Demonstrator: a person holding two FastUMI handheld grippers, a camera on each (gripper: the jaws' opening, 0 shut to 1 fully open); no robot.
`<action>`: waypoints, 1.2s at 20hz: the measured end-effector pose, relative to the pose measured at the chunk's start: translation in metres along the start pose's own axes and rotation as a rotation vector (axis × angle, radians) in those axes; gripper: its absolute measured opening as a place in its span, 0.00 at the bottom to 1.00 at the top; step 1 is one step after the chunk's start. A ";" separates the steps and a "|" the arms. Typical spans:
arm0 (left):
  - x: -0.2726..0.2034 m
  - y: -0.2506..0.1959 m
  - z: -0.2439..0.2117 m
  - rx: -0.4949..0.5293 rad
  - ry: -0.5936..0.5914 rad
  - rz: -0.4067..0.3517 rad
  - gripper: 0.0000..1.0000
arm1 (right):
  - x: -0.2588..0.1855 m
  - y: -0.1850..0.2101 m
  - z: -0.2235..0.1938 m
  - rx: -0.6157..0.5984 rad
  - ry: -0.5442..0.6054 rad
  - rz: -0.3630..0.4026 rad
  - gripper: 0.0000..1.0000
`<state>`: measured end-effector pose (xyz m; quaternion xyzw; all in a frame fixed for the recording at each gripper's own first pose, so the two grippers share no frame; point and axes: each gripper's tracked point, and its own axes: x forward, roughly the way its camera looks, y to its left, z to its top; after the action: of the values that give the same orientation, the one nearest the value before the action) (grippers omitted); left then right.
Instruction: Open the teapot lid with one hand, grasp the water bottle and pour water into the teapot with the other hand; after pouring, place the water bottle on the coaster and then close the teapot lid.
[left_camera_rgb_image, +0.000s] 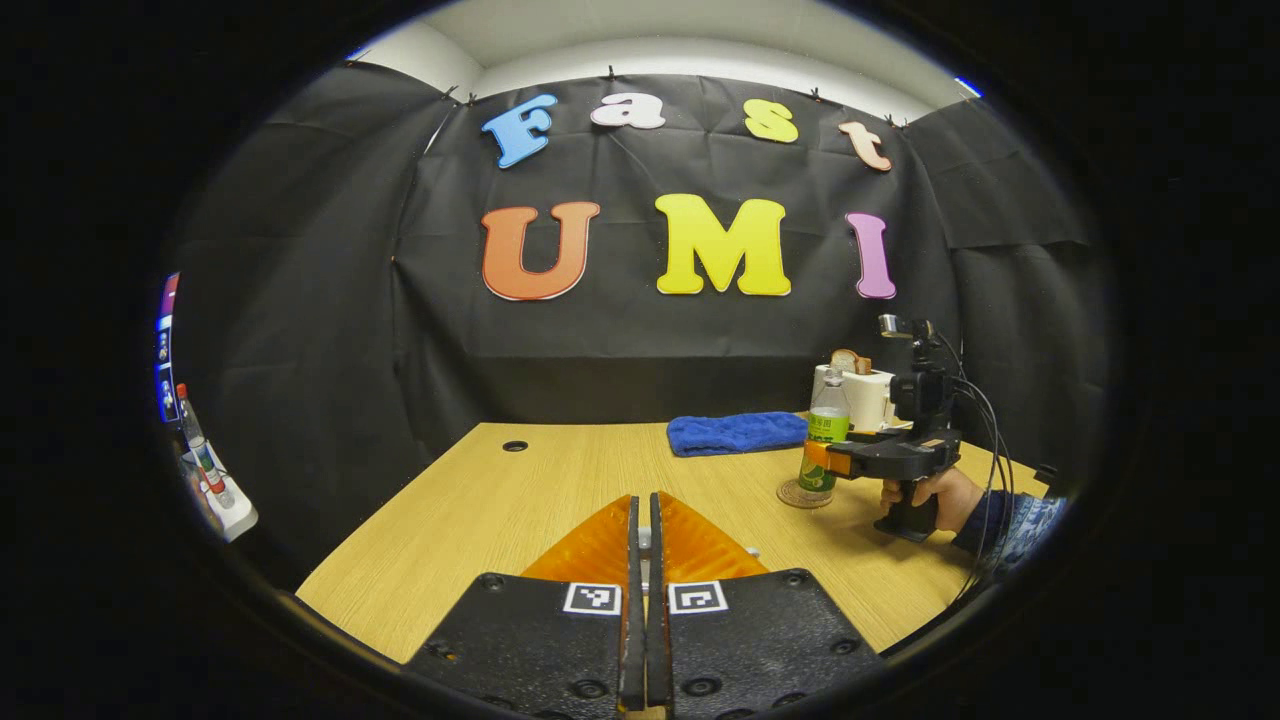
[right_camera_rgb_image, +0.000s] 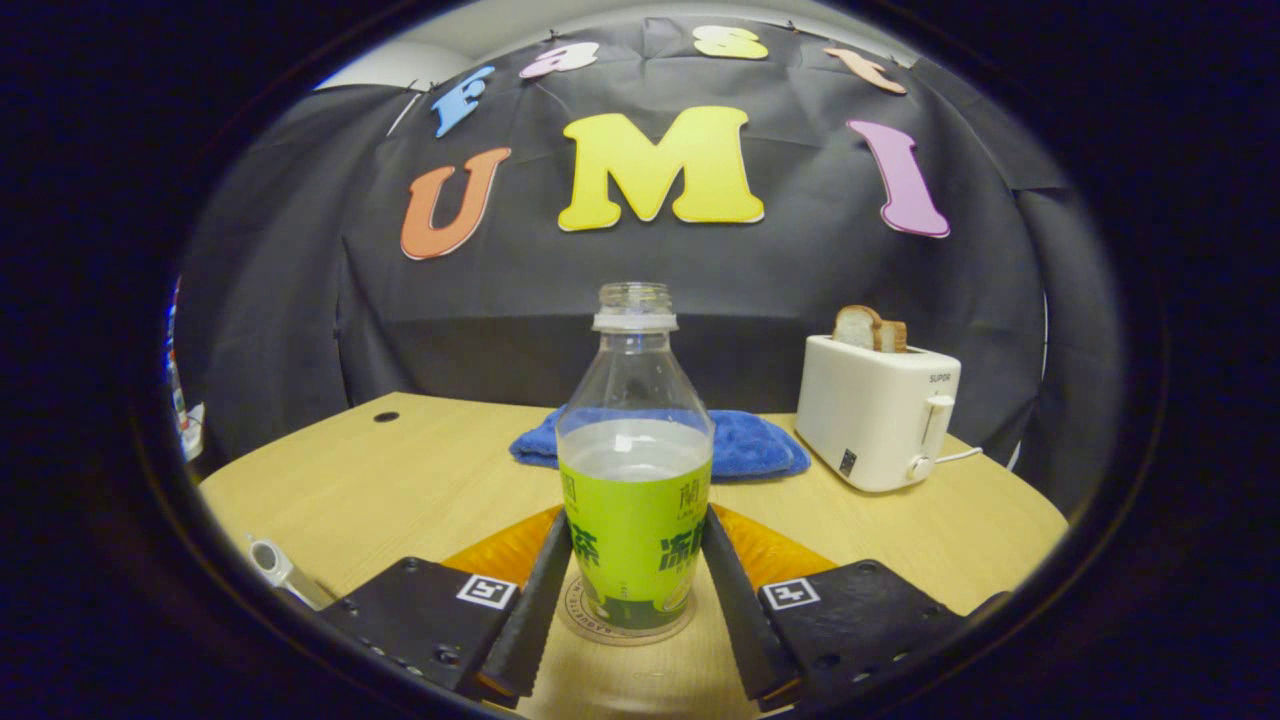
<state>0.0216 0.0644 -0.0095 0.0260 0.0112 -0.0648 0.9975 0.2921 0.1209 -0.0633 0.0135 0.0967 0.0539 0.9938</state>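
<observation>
The water bottle (right_camera_rgb_image: 635, 480), clear with a green label, uncapped and partly full, stands upright on a round coaster (right_camera_rgb_image: 590, 628) on the wooden table. My right gripper (right_camera_rgb_image: 637, 515) is shut on the bottle, one finger against each side of the label. From the left gripper view the same bottle (left_camera_rgb_image: 826, 425) and coaster (left_camera_rgb_image: 790, 497) sit at the right, with the right gripper (left_camera_rgb_image: 818, 458) and the person's hand (left_camera_rgb_image: 935, 495) beside them. My left gripper (left_camera_rgb_image: 643, 500) is shut above the table, and I see nothing between its fingers. A small silvery object (right_camera_rgb_image: 272, 558) lies at the lower left edge.
A white toaster (right_camera_rgb_image: 880, 410) with bread slices stands at the back right. A folded blue cloth (right_camera_rgb_image: 745, 445) lies behind the bottle. The table (left_camera_rgb_image: 480, 510) has a small hole (left_camera_rgb_image: 515, 446) at its far left. Bottles (left_camera_rgb_image: 200, 450) stand on a ledge off the table's left.
</observation>
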 end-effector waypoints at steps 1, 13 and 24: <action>0.001 -0.003 0.001 0.003 -0.007 -0.006 0.03 | -0.001 0.001 0.003 0.003 -0.007 -0.002 0.76; 0.034 -0.019 -0.015 -0.003 -0.018 -0.007 0.04 | -0.051 -0.008 0.018 0.054 -0.047 0.028 0.95; 0.078 -0.049 -0.044 -0.039 -0.006 -0.006 0.04 | -0.126 -0.031 -0.002 0.062 -0.083 0.028 0.94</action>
<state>0.0922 0.0085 -0.0577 0.0065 0.0096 -0.0679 0.9976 0.1719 0.0765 -0.0422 0.0477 0.0566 0.0640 0.9952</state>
